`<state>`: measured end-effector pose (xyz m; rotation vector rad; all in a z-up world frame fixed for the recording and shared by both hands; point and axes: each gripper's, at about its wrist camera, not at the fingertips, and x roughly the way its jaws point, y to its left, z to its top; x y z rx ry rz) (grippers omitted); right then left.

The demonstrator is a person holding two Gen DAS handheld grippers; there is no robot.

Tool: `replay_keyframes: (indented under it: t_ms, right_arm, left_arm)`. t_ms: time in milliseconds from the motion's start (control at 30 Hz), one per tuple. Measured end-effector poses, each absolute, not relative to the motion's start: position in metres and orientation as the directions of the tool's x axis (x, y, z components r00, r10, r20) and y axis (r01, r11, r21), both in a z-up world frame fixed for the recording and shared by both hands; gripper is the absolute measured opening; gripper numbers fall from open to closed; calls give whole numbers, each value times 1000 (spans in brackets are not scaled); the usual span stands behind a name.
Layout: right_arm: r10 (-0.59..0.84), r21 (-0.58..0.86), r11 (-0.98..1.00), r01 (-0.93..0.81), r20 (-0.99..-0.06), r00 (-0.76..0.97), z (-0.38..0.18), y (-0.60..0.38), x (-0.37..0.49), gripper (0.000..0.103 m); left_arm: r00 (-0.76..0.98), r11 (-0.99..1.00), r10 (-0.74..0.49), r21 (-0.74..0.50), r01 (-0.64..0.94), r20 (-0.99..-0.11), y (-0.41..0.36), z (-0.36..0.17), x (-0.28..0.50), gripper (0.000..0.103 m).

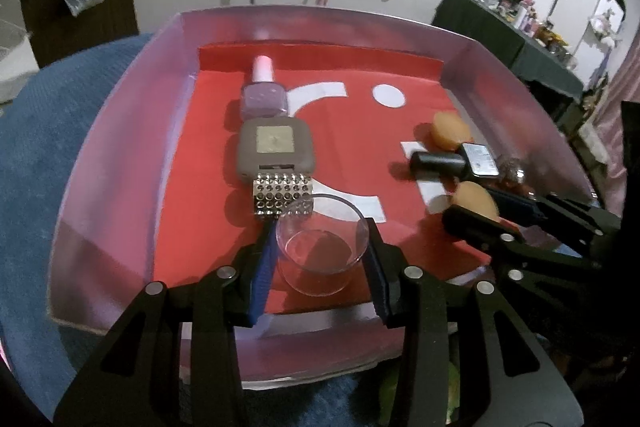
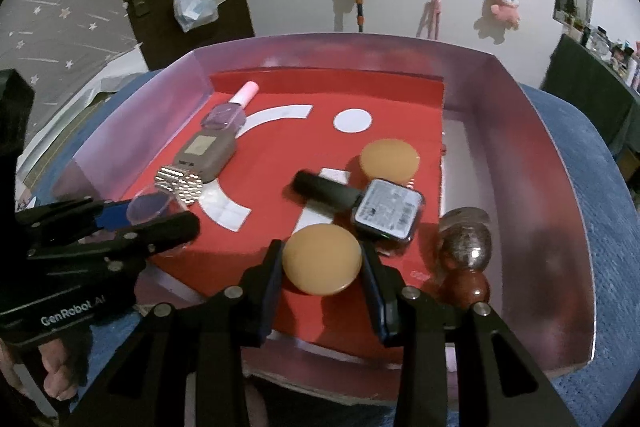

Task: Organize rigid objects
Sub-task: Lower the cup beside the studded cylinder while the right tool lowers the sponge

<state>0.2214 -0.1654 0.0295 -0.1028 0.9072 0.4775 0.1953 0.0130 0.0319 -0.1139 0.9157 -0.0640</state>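
A silver-walled tray (image 1: 120,99) with a red floor holds the objects. My left gripper (image 1: 320,231) has its fingers on both sides of a clear glass cup (image 1: 322,247), touching it. Behind the cup, in a row, lie a studded silver block (image 1: 283,197), a grey compact (image 1: 274,147) and a lilac nail-polish bottle (image 1: 264,95). My right gripper (image 2: 320,255) is closed on a tan round disc (image 2: 322,259). A second tan disc (image 2: 390,159), a dark polish bottle (image 2: 360,203) and a brown knobbed object (image 2: 466,251) lie near it.
The tray (image 2: 560,187) rests on a blue cloth (image 1: 44,131). White shapes are printed on the red floor (image 2: 352,121). The wall behind has plush toys (image 2: 506,3) hanging; a cluttered shelf (image 1: 520,15) stands far right.
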Motion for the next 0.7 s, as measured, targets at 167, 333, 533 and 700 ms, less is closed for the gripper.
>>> replay_keyframes:
  t_ms: [167,333,533,700]
  right_arm:
    - [352,112,893,-436,-777,522,29,-163,222,40]
    - [351,111,893,-436,-778,522,28,-162,221,40]
    - [352,112,893,-436,-778,521,28,-161,221,40]
    - [352,111,893,-436,-777,522,28,-162,221,40]
  left_arm:
    - [619,995,-56,-98,-34,-783,22,28,197,38]
    - [617,993,-56,-106,-43,-785,29,26,198,38]
    - [615,994,-55,-104,-44,-787,28,27,198,38]
    - [613,992,-65,-117,-45,-787,31,27,198,39]
